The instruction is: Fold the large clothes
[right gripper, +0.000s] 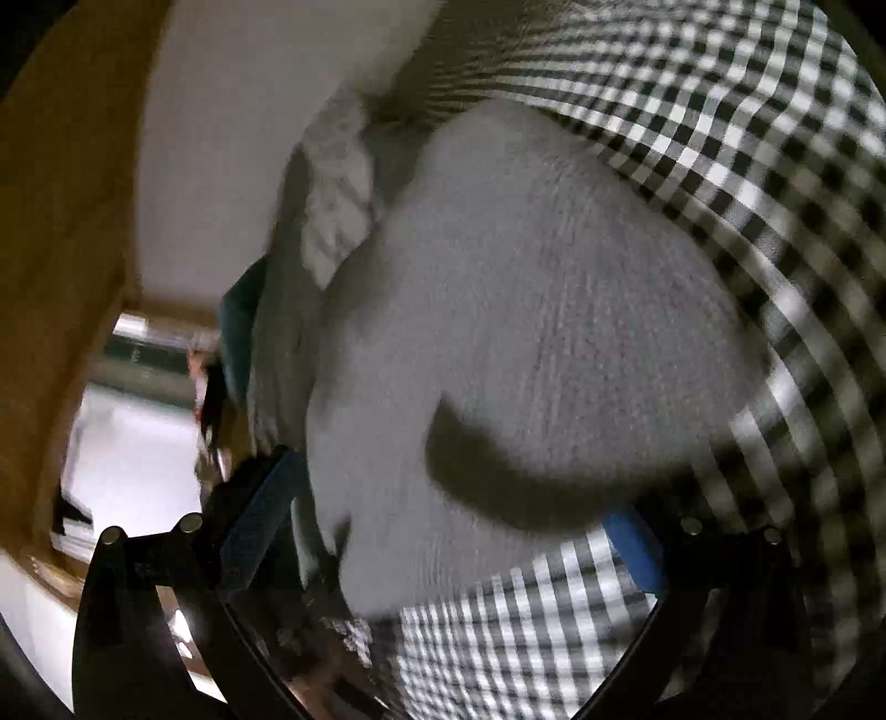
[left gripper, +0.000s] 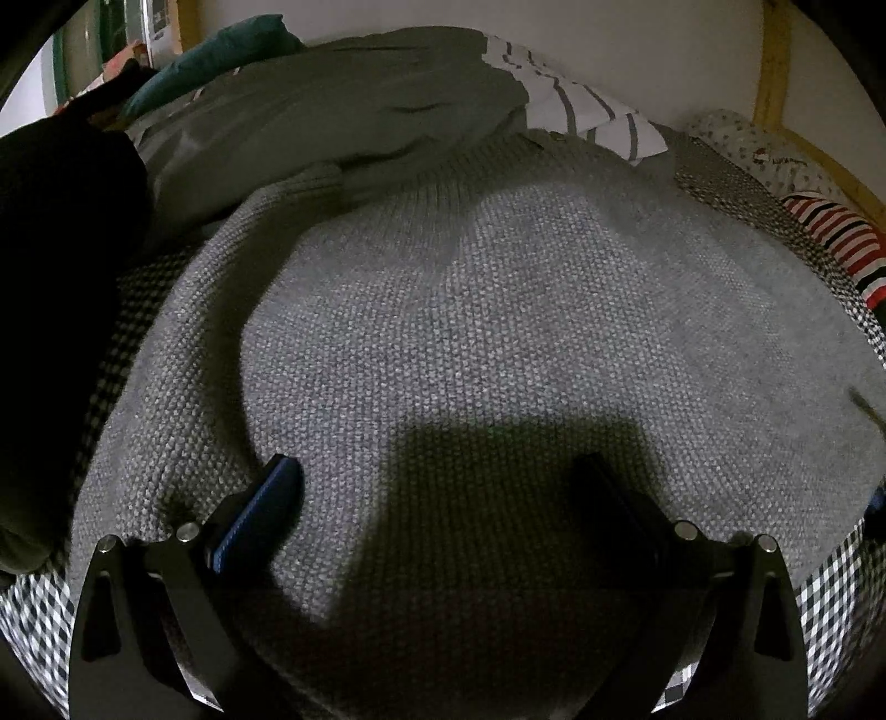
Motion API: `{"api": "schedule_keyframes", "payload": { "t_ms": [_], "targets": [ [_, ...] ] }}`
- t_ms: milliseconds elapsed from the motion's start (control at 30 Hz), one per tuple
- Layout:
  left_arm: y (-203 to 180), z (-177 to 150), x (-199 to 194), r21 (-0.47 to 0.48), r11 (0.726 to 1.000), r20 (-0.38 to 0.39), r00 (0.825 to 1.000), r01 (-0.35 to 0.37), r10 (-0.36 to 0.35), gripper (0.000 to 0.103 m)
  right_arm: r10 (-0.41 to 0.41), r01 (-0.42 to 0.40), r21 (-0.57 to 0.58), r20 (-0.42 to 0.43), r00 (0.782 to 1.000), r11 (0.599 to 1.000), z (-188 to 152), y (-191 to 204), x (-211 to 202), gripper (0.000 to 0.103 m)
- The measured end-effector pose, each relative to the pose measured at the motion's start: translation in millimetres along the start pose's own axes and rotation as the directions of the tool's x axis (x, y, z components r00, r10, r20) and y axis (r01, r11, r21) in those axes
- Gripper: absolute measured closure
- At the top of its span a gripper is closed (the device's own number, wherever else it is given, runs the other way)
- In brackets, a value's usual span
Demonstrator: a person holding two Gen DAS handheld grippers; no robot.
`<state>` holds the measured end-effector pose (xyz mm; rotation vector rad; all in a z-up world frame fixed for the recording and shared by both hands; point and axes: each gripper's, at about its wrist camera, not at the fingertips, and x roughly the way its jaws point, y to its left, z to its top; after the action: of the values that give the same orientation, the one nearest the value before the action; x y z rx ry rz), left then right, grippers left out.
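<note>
A grey knitted sweater (left gripper: 498, 310) lies spread flat on a black-and-white checked bed cover (left gripper: 33, 615), its ribbed hem toward the far side. My left gripper (left gripper: 443, 487) hovers just over the near part of the sweater, jaws wide apart, blue-padded fingers (left gripper: 260, 509) holding nothing. The right wrist view is blurred and tilted: the sweater (right gripper: 526, 343) shows as a pale grey mass on the checked cover (right gripper: 747, 166). My right gripper (right gripper: 454, 526) is open above the sweater's edge, with nothing between its blue fingers (right gripper: 631, 548).
Beyond the sweater lie an olive-grey garment (left gripper: 343, 111), a white striped cloth (left gripper: 587, 111), a teal pillow (left gripper: 221, 50) and a red-striped cloth (left gripper: 841, 243). A dark garment (left gripper: 55, 288) bulks at the left. A wall with a wooden frame (left gripper: 775, 66) bounds the bed.
</note>
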<state>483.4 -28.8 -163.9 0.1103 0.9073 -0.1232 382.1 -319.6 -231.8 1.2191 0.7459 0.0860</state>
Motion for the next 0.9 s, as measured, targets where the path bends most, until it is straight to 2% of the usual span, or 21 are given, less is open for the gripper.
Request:
{"api": "schedule_keyframes", "payload": {
  "t_ms": [33,133,200,233,267,300,367,433,500,567,633,667,733,833,867,900],
  "targets": [
    [0.0,0.0,0.0,0.000,1.000,-0.001,1.000,-0.001,0.001,0.004,0.003,-0.003,0.026,0.003,1.000,1.000,3.0,0.7,2.3,0.002],
    [-0.1,0.0,-0.3,-0.001,1.000,-0.002,1.000,-0.003,0.003,0.004,0.113,-0.119,0.141,0.049,0.992,0.983,12.1,-5.2,0.2,0.004],
    [-0.3,0.1,-0.6,0.000,1.000,-0.005,1.000,-0.004,0.004,0.004,0.144,-0.157,0.186,0.080,0.986,0.970,12.2,-10.8,-4.7,0.020],
    [-0.1,0.4,-0.8,-0.001,1.000,-0.008,1.000,-0.004,0.004,0.004,0.119,-0.129,0.172,0.070,0.990,0.977,10.3,-11.3,-6.2,0.044],
    [0.0,0.5,-1.2,-0.001,1.000,-0.011,1.000,-0.004,0.004,0.004,0.112,-0.120,0.151,0.059,0.992,0.981,9.1,-11.0,-8.2,0.056],
    [-0.1,0.6,-1.6,0.001,1.000,-0.013,1.000,-0.004,0.004,0.004,0.128,-0.133,0.114,0.057,0.990,0.985,7.5,-10.1,-12.8,0.061],
    [-0.1,0.5,-2.2,0.002,1.000,-0.012,1.000,-0.005,0.005,0.004,0.118,-0.121,0.087,0.042,0.992,0.989,5.9,-12.7,-17.7,0.062],
    [-0.7,-0.5,-2.6,0.001,1.000,-0.005,1.000,-0.011,0.011,0.004,0.074,-0.075,0.128,0.012,0.997,0.989,8.1,-22.0,-12.0,0.055],
    [-1.6,-1.2,-3.5,-0.001,1.000,-0.004,1.000,-0.019,0.019,0.004,0.057,-0.055,0.167,-0.009,0.998,0.984,12.5,-29.3,0.4,0.054],
    [-1.8,-1.0,-4.1,-0.003,1.000,-0.005,1.000,-0.021,0.021,0.004,0.040,-0.047,0.173,0.047,0.998,0.984,10.2,-27.3,1.8,0.066],
    [-2.0,0.1,-5.1,-0.002,1.000,-0.015,1.000,-0.018,0.018,0.004,0.124,-0.153,0.252,0.127,0.984,0.955,4.9,-34.8,-0.2,0.070],
    [-2.2,0.6,-5.8,0.001,1.000,-0.023,1.000,-0.016,0.016,0.004,0.144,-0.179,0.255,0.151,0.978,0.950,1.2,-35.9,-5.8,0.073],
    [-4.3,1.6,-8.4,0.021,1.000,-0.047,0.999,-0.012,0.013,0.004,0.151,-0.188,0.226,0.168,0.974,0.956,-2.1,-37.4,-17.8,0.076],
    [-10.4,0.0,-13.8,0.030,0.999,-0.065,0.998,0.016,-0.014,0.004,0.204,-0.245,0.227,0.191,0.960,0.942,1.1,-50.0,-42.9,0.079],
    [-14.1,-1.9,-16.0,0.033,0.999,-0.069,0.997,0.034,-0.031,0.004,0.240,-0.280,0.230,0.190,0.952,0.932,4.3,-55.4,-48.7,0.079],
    [-19.4,-4.9,-20.0,0.033,0.997,-0.072,0.995,0.067,-0.065,0.004,0.240,-0.283,0.226,0.202,0.950,0.932,6.8,-59.0,-55.5,0.079]
  ]
}}
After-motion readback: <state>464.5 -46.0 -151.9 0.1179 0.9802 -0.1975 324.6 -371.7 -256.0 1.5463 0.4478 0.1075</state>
